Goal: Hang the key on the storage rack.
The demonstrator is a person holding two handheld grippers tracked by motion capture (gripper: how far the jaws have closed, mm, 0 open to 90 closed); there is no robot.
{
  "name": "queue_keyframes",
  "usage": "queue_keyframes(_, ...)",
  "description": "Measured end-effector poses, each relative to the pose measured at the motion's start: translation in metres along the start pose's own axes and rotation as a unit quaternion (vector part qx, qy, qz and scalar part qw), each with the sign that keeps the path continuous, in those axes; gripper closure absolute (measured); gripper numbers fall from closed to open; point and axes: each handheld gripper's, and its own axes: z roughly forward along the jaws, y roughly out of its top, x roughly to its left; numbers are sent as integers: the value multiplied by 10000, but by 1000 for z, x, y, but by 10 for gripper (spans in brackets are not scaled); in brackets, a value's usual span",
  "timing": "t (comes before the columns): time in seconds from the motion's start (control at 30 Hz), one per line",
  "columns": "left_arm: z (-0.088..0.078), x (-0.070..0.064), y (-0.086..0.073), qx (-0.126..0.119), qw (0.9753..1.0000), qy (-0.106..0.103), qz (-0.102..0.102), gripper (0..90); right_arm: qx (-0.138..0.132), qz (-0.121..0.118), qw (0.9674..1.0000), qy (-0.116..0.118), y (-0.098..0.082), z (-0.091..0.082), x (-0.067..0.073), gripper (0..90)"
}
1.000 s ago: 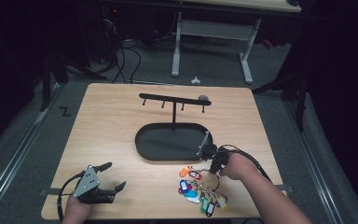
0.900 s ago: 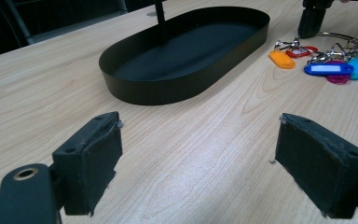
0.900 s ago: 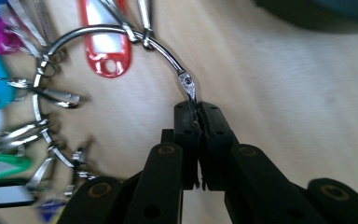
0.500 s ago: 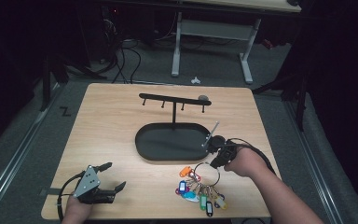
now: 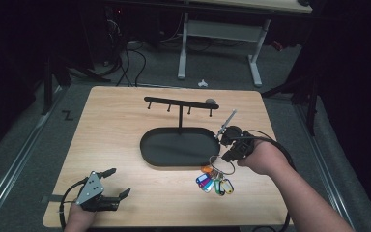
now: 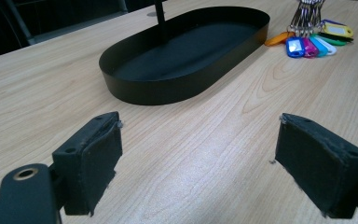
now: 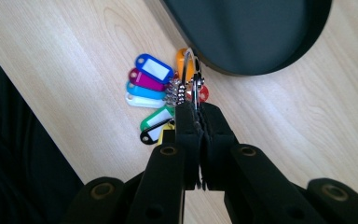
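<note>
The pale wooden desk point(image 5: 125, 145) carries a black oval tray point(image 5: 174, 147) with an upright post and a hook bar point(image 5: 178, 102) across its top. Just beside the tray's near right end, the right gripper point(image 5: 224, 154) has its jaws clamped on a metal key ring point(image 7: 191, 77), whose coloured tags point(image 5: 212, 182) (blue, pink, green among them) fan out on the wood. The left gripper point(image 5: 116, 182) rests at the desk's near left corner, jaws spread wide with nothing between them.
</note>
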Motion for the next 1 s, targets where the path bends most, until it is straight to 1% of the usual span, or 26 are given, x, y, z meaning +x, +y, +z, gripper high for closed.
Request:
queue_keyframes(0.1, 0, 0, 0, -1, 10000, -1, 0, 150, -21, 12, 10000, -39, 4, -11, 1, 877)
queue_keyframes(0.17, 0, 0, 0, 0, 10000, -3, -6, 150, -31, 7, 9999, -113, 6, -20, 2, 876)
queue_keyframes(0.3, 0, 0, 0, -3, 10000, -8, -4, 150, -133, 19, 9998, -165, 11, -36, 1, 876)
queue_keyframes(0.4, 0, 0, 0, -3, 10000, -7, -7, 150, -149, -35, 9997, -190, 15, -47, 1, 876)
queue_keyframes(0.43, 0, 0, 0, -14, 10000, 1, -10, 150, -162, -5, 9997, -184, 16, -49, 2, 877)
queue_keyframes(0.47, 0, 0, 0, -14, 10000, 0, -12, 150, -156, -46, 9997, -205, 18, -52, 2, 877)
queue_keyframes(0.53, 0, 0, 0, -17, 10000, -1, -14, 150, -145, -28, 9996, -244, 22, -58, 2, 877)
queue_keyframes(0.57, 0, 0, 0, -17, 10000, -2, -13, 150, -156, -58, 9995, -260, 23, -62, 2, 877)
queue_keyframes(0.63, 0, 0, 0, -26, 10000, 3, -20, 150, -176, -24, 9994, -291, 27, -69, 2, 876)
queue_keyframes(0.67, 0, 0, 0, -26, 10000, 2, -20, 150, -192, -75, 9993, -318, 28, -72, 2, 876)
queue_keyframes(0.7, 0, 0, 0, -26, 10000, 2, -18, 150, -209, -67, 9992, -344, 30, -76, 2, 876)
queue_keyframes(0.83, 0, 0, 0, -33, 10000, 0, -20, 150, -229, -58, 9991, -360, 34, -82, 2, 876)
queue_keyframes(1.0, 0, 1, 0, -34, 10000, -1, -18, 150, -253, -46, 9989, -387, 37, -83, 0, 877)
